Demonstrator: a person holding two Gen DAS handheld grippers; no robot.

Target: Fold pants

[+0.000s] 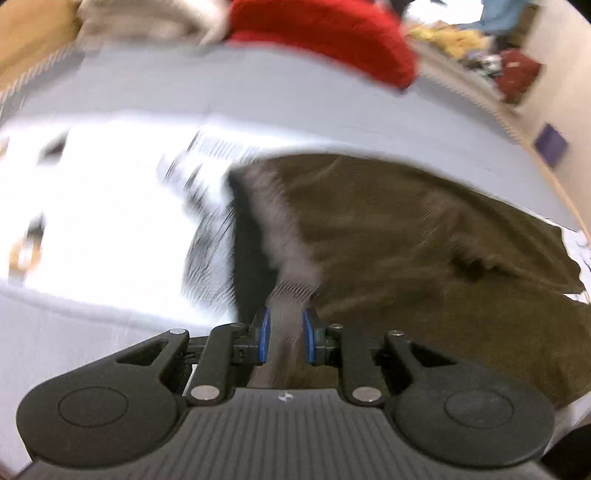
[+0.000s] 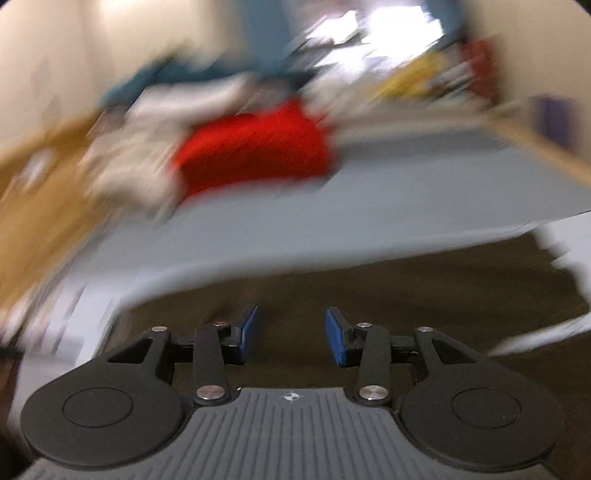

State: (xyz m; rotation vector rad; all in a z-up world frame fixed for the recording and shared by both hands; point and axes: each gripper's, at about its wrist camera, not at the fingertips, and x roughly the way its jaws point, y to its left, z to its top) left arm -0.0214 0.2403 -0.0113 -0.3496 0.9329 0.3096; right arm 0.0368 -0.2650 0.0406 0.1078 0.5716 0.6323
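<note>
The brown pants (image 1: 424, 251) lie on a grey table (image 1: 258, 88), spreading right of my left gripper (image 1: 286, 325). The left gripper's blue pads are closed on a ribbed grey band of the pants (image 1: 288, 273), likely the waistband, and lift it. In the right wrist view the pants (image 2: 406, 280) lie under and ahead of my right gripper (image 2: 291, 325), which is open and empty just above the cloth. Both views are motion-blurred.
White printed paper (image 1: 110, 206) lies on the table left of the pants. A red garment (image 1: 325, 33) (image 2: 255, 144) and pale clothes (image 2: 140, 155) are piled at the table's far side. Clutter sits far right beyond the table edge.
</note>
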